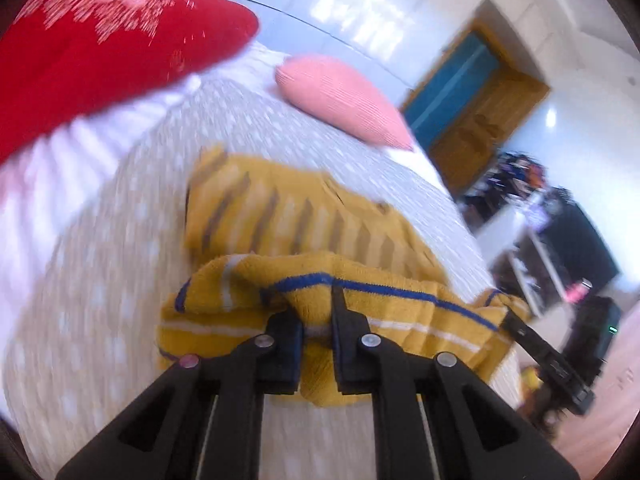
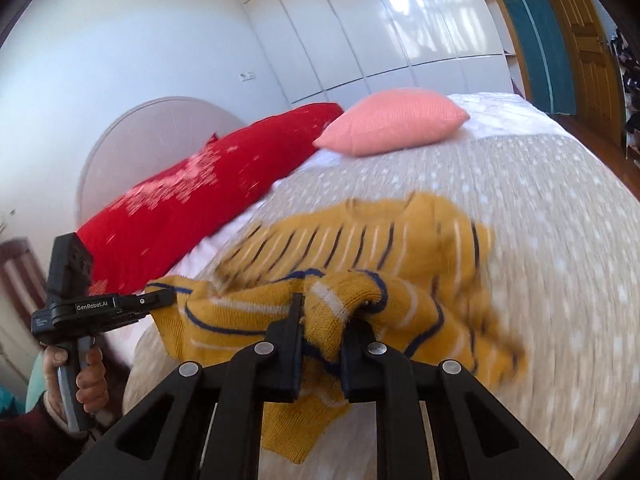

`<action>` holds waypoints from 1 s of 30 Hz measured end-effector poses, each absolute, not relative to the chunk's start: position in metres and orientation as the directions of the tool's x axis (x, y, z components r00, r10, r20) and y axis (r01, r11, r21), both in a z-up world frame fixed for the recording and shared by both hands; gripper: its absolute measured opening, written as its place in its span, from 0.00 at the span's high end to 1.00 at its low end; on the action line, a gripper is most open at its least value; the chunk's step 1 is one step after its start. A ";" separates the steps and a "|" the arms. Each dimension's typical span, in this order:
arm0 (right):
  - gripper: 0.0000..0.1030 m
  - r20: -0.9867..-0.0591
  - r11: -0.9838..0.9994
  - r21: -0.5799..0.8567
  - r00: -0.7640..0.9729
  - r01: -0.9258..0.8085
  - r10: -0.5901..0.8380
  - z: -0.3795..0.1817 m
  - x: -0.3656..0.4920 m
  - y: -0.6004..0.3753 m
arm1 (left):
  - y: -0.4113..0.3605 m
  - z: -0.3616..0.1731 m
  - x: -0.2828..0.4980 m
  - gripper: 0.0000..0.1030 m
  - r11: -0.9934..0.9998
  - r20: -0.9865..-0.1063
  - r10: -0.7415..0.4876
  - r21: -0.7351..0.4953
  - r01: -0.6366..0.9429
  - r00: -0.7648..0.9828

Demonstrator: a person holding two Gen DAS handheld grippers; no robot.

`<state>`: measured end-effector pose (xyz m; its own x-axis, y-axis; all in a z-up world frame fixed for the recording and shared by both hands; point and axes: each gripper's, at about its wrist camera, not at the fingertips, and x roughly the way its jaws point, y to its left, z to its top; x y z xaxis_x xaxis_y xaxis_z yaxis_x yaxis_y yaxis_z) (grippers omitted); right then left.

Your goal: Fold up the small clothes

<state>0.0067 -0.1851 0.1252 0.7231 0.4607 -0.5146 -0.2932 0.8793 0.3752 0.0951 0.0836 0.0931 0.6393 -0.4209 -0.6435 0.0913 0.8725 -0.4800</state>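
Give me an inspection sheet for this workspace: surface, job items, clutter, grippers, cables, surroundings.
Surface: bed with grey white-dotted bedspread.
Job's things: one mustard striped sweater; its near edge is lifted off the bedspread, the collar end lies flat.
Clutter: red pillow and pink cushion at the head of the bed, apart from the sweater.
Grippers: left gripper shut on the sweater's near edge; right gripper shut on the same edge further along.
Cables: nothing seen.
Surroundings: white wardrobe doors, wooden door, rounded headboard, a hand on the left gripper's handle.
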 end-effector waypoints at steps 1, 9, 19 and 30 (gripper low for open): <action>0.82 -0.525 0.888 0.374 0.728 -0.266 0.440 0.125 0.028 -0.185 | 0.078 0.094 0.121 0.85 0.893 -0.666 -0.383 -0.444 0.073 0.640; 0.34 -0.587 0.940 0.332 0.764 -0.075 0.268 0.116 0.105 -0.214 | 0.075 0.098 0.152 0.13 0.904 -0.602 -0.346 -0.419 0.085 0.720; 0.77 -0.714 0.948 0.156 0.632 -0.279 0.303 0.097 0.078 -0.179 | 0.090 0.058 0.085 0.07 0.942 -0.474 -0.239 -0.324 0.085 0.848; 0.72 -0.770 0.980 -0.102 0.638 -0.169 0.030 0.075 0.215 -0.123 | 0.147 0.043 0.089 0.07 0.891 -0.450 -0.288 -0.450 0.063 0.845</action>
<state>0.2151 -0.1230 0.0755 0.6377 0.0302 -0.7697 -0.1695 0.9802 -0.1019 0.0893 0.1469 0.0429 0.8453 -0.2876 -0.4502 0.0632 0.8907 -0.4502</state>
